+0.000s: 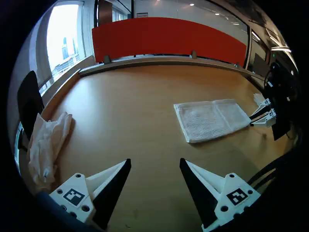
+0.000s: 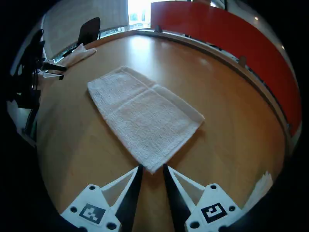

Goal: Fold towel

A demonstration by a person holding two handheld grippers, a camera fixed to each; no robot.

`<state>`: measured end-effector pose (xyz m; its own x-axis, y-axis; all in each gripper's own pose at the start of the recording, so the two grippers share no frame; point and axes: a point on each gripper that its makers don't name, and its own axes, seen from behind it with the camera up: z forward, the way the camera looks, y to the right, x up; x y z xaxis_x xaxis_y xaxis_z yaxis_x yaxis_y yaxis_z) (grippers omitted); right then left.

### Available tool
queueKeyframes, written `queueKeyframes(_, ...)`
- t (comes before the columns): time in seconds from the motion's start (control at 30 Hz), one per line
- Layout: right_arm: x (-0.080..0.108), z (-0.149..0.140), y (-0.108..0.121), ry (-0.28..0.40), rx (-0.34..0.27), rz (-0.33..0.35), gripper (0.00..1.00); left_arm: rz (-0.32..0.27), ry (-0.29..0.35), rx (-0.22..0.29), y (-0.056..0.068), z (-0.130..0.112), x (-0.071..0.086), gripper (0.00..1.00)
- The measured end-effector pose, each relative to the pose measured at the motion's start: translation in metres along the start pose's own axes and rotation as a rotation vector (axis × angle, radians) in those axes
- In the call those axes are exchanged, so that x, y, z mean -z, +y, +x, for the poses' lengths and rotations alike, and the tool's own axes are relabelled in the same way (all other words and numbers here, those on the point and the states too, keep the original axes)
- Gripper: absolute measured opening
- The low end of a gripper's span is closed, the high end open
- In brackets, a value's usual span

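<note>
left gripper [image 1: 155,170]: jaws wide, holding nothing | right gripper [image 2: 152,170]: jaws narrow, towel [image 2: 143,112] corner between tips, not pinched | towel: flat on table [image 1: 127,104], 3 o'clock in left gripper view | cloth [image 1: 48,145]: crumpled, 9 o'clock

The broad wooden bench [image 1: 135,100] carries a white towel [image 1: 210,118] lying flat as a rectangle with a crease across it, and, well apart near the bench's edge, a crumpled heap of white cloth [image 1: 48,141].
</note>
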<state>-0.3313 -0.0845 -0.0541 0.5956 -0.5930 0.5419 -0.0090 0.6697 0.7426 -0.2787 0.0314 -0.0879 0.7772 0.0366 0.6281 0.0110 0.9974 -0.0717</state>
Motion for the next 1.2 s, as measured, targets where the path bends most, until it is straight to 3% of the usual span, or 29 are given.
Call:
queueKeyframes(0.27,0.002,-0.003,-0.001,-0.009,0.000,0.005,0.39,-0.001,0.001,0.002,-0.003,-0.001,0.002,0.93)
queueKeyframes(0.4,0.001,-0.002,-0.003,-0.008,-0.005,0.018,0.25,-0.003,0.001,-0.003,-0.003,-0.001,0.001,0.93)
queueKeyframes(0.67,0.003,0.000,-0.003,-0.006,-0.016,0.020,0.07,-0.003,0.000,-0.005,-0.003,-0.002,0.003,0.93)
queueKeyframes(1.2,0.031,0.032,-0.002,0.073,-0.006,-0.026,0.06,0.001,-0.002,0.010,-0.004,-0.002,0.004,0.93)
